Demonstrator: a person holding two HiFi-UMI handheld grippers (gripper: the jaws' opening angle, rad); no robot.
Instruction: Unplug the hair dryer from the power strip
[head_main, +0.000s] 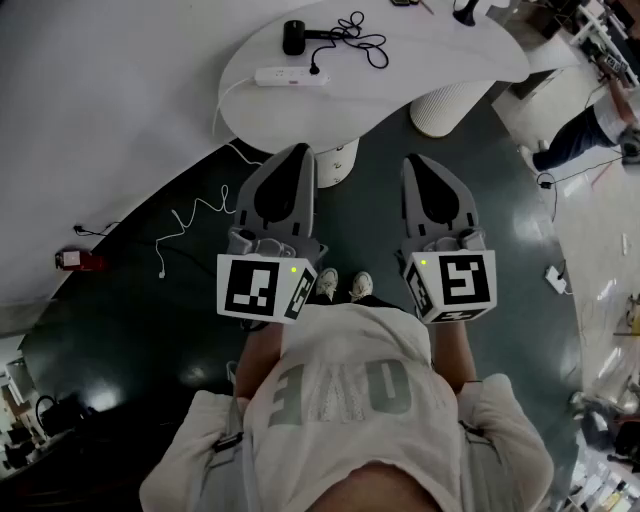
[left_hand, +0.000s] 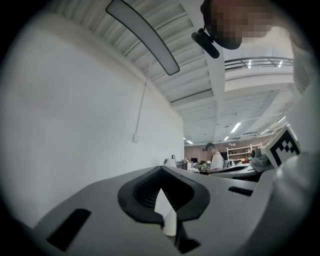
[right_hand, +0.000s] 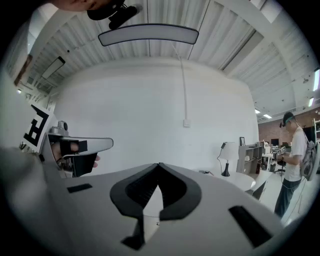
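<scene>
In the head view a black hair dryer (head_main: 293, 37) lies on the white table (head_main: 430, 60) at the top, its black cord (head_main: 357, 36) looped beside it. The cord's plug (head_main: 316, 70) sits in a white power strip (head_main: 291, 76) near the table's front edge. My left gripper (head_main: 298, 152) and right gripper (head_main: 416, 162) are held side by side close to my body, well short of the table. Both are shut with nothing between the jaws. The left gripper (left_hand: 161, 171) and right gripper (right_hand: 159, 166) point level at a white wall, so neither gripper view shows the dryer or strip.
A white cable (head_main: 190, 215) trails from the table over the dark floor, near a red object (head_main: 75, 259). A white ribbed pedestal (head_main: 450, 105) and a table leg (head_main: 337, 165) stand under the table. Another person (head_main: 590, 130) stands at the right by cluttered benches.
</scene>
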